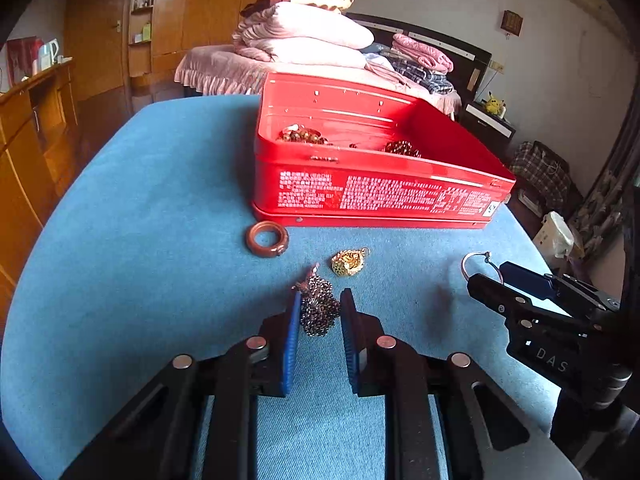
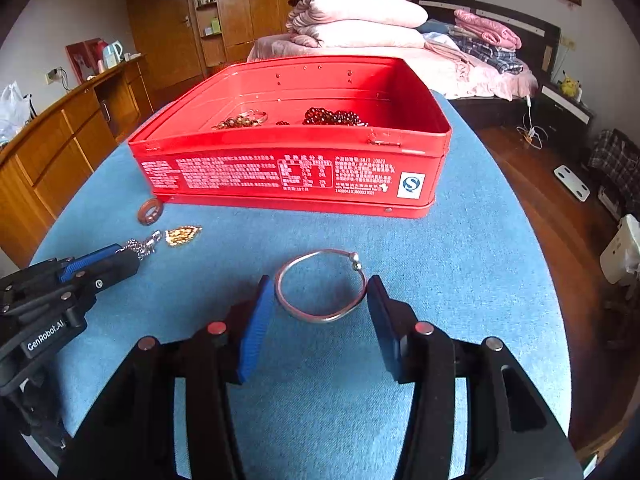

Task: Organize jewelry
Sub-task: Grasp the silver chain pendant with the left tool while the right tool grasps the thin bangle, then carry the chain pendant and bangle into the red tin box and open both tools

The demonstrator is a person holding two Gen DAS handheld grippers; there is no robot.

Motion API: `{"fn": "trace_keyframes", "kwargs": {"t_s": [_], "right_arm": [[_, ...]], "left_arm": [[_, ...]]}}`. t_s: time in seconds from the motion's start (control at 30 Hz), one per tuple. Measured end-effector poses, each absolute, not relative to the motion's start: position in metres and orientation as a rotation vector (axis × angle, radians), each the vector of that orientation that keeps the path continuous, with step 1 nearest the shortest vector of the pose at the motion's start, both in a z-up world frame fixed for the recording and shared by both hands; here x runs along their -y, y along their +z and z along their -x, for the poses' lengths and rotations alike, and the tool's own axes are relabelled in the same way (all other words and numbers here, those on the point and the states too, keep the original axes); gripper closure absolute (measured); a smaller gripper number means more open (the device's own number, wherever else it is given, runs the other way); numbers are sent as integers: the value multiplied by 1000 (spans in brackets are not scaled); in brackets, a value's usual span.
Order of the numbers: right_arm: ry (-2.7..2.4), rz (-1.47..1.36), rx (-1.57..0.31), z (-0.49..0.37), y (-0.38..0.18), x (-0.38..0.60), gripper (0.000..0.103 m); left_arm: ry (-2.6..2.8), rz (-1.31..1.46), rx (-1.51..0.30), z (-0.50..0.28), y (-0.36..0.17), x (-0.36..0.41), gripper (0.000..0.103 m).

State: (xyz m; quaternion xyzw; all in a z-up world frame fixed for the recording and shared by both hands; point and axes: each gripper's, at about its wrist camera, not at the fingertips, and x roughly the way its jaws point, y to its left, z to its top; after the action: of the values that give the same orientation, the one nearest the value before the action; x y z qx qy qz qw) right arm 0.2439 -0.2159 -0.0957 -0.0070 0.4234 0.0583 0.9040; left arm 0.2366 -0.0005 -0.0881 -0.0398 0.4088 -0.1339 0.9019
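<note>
A red tin box (image 1: 376, 194) (image 2: 288, 172) stands open on the blue table and holds several bead bracelets (image 2: 336, 117). My left gripper (image 1: 319, 306) is open, its pads on either side of a dark beaded bracelet (image 1: 318, 308) lying on the cloth. A gold pendant (image 1: 349, 263) and a brown ring (image 1: 267, 239) lie just beyond it. My right gripper (image 2: 320, 292) is open around a silver bangle (image 2: 320, 284) on the cloth; the bangle lies between the pads, close to both.
The blue table cloth (image 1: 140, 220) ends in a curved edge all round. A bed with stacked pillows (image 2: 360, 12) stands behind the table. A wooden cabinet (image 2: 60, 140) runs along the left.
</note>
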Motion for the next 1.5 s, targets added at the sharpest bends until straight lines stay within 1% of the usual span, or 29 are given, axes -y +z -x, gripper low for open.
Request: {"fn": "trace_keyframes", "kwargs": {"t_s": [0.43,0.8,1.17,1.5], "right_arm": [[132,48,-777,-238,-45,216,57],[136,74,-720,-275,-6,220,57],[141,61,-753,-341,-5,221,57],[132,52,-845,-404,-34,220,56]], "left_arm": [[-299,109,-720,-237,-38,-7,84],[-311,85,-640,-279,4,16,84],[-276,85,-679,-358,1,38,84],[-232,75,-776,-421,-32,49,84]]}}
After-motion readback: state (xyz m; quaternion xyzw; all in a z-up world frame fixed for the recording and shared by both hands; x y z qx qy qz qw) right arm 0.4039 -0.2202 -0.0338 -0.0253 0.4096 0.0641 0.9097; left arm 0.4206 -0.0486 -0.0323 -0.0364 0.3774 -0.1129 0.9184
